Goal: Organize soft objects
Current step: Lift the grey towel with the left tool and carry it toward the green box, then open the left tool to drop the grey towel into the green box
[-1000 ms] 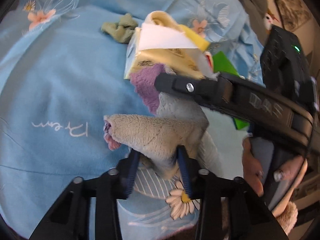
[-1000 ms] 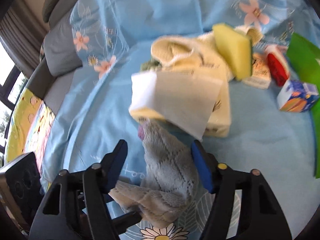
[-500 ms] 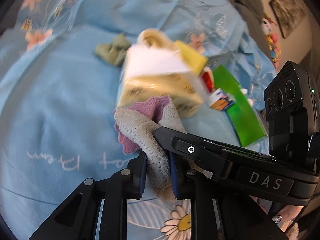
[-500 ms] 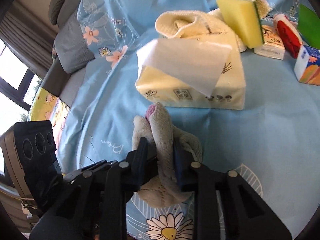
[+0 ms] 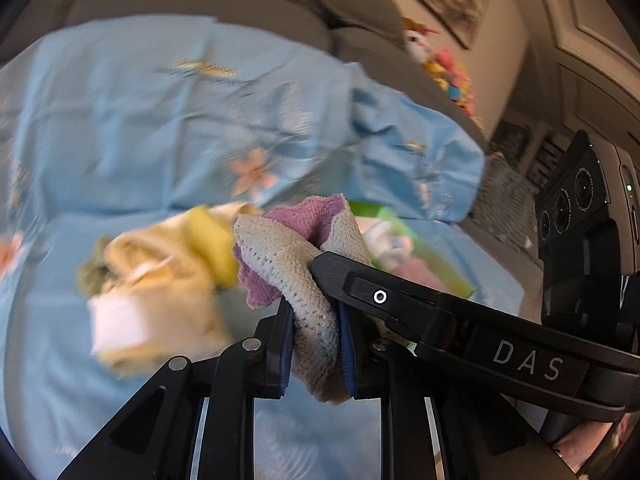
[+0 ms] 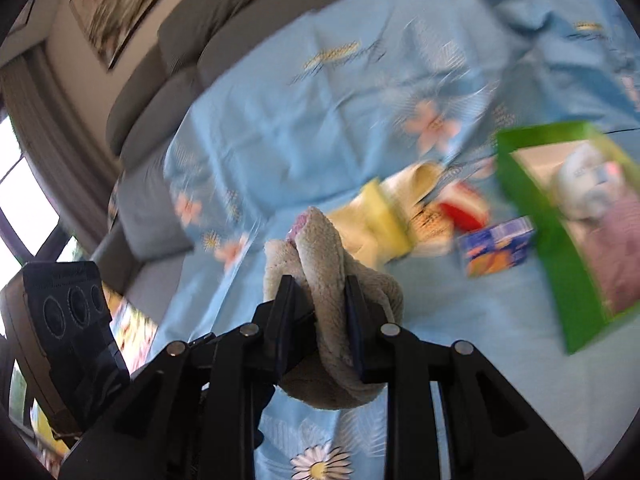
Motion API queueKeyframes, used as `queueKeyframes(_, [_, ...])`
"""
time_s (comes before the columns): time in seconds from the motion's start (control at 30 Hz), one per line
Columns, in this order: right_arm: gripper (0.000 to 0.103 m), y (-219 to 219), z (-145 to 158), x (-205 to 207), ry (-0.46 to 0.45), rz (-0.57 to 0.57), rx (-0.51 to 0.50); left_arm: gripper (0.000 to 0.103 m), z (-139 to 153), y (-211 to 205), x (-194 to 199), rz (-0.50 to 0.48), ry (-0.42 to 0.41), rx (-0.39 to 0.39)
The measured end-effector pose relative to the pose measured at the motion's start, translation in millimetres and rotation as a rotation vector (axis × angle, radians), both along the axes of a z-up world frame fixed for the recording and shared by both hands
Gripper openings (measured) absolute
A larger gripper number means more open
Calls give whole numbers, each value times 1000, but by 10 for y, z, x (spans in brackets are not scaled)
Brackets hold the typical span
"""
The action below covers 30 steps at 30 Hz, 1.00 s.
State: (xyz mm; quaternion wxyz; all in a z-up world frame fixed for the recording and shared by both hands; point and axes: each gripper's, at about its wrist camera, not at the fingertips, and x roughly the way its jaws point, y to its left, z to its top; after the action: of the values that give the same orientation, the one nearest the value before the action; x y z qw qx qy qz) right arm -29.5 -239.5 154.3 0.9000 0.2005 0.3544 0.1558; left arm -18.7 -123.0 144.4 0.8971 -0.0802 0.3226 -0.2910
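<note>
A grey knit cloth with a purple inner side [image 5: 288, 256] hangs bunched above the blue flowered sheet [image 5: 120, 128]. My left gripper [image 5: 315, 312] is shut on its lower fold. One finger of the right gripper [image 5: 360, 284] crosses in from the right and presses on the same cloth. In the right wrist view my right gripper [image 6: 319, 288] is shut on the grey cloth [image 6: 324, 248], which bulges out below the pads. The left tool's camera housing [image 6: 68, 312] shows at the far left.
On the sheet lie a yellow tissue pack [image 5: 160, 308], a yellow sponge [image 6: 380, 216], an olive cloth [image 5: 90, 276], a red item [image 6: 464, 208] and a blue carton [image 6: 496, 248]. A green box [image 6: 520, 168] at right holds white and pink soft things. Grey sofa cushions [image 6: 168, 92] rise behind.
Both grippers closed on the grey cloth and lifted it off the sheet. The views swung up, so the tissue pack and sponge now lie farther below and behind the cloth.
</note>
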Motion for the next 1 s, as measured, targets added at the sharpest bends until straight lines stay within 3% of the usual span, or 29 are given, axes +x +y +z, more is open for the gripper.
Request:
queueKeyframes(0.37, [26,-1088,424,56,-75,-286,-40,19,275,-1176,431,-226,-56,5])
queueKeyframes(0.63, [26,-1665,55,66,-10,-425,47,19,-76,-1768,603,-332,30,70])
queueKeyframes(1.0, [26,-1981,-354,175,162,-538,1,19,-523,-2134,736,-368,174,95])
